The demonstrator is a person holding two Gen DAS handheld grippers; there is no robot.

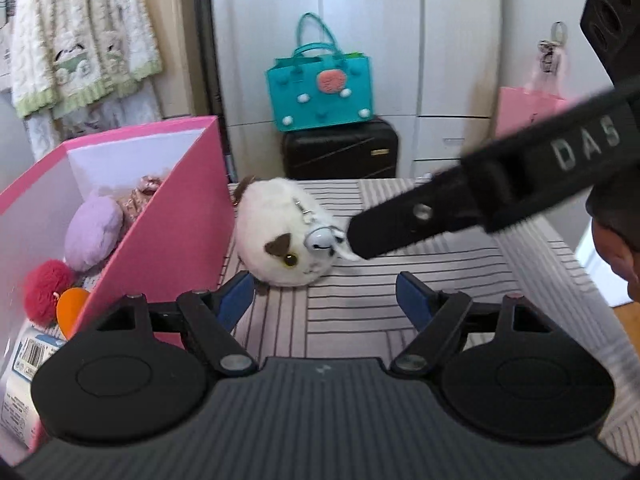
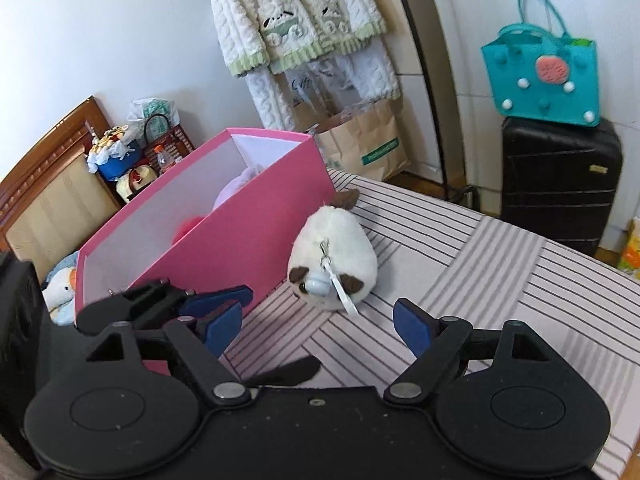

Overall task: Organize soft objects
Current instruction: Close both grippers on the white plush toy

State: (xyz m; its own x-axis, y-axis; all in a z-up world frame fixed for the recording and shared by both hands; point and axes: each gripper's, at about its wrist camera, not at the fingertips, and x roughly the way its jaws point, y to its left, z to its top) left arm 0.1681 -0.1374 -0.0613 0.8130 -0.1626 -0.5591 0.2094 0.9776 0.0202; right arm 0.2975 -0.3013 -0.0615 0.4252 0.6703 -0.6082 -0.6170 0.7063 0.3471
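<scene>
Now both grippers, left gripper [image 1: 326,294] and right gripper [image 2: 318,322], stand wide and empty; the white plush cat [image 2: 334,266] lies on the striped bedspread [image 2: 500,264], touching the pink box [image 2: 240,236].

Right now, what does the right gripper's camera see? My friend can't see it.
A round white plush toy with brown patches lies on the striped cloth beside a tall pink box. The right gripper is open in front of it, empty.
</scene>
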